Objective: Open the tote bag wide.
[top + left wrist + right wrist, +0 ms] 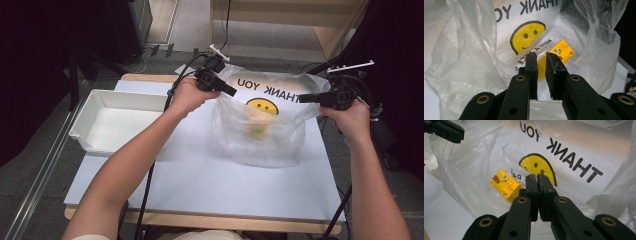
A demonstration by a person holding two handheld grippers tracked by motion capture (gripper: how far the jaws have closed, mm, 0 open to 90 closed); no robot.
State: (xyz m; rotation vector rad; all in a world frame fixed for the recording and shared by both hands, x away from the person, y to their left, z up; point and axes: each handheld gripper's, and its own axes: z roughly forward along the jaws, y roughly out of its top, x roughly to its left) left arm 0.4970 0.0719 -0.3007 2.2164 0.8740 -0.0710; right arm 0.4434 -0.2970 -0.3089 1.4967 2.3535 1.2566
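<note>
One yellow box (pixel 505 186) already lies inside the bag (pixel 260 145) at frame centre; left tool (pixel 541 58) slightly parted and empty, right tool (pixel 538 178) closed, apparently pinching the bag's rim.

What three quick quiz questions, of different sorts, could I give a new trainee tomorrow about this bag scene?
1. True or false: the yellow box lies inside the plastic bag.
2. Which stands beside the bag, on the left in the high view? A) white tray B) red bucket C) wire basket
3. Fill in: the bag's print shows a yellow ___ face.

Key: 1 true; 2 A; 3 smiley.
</note>
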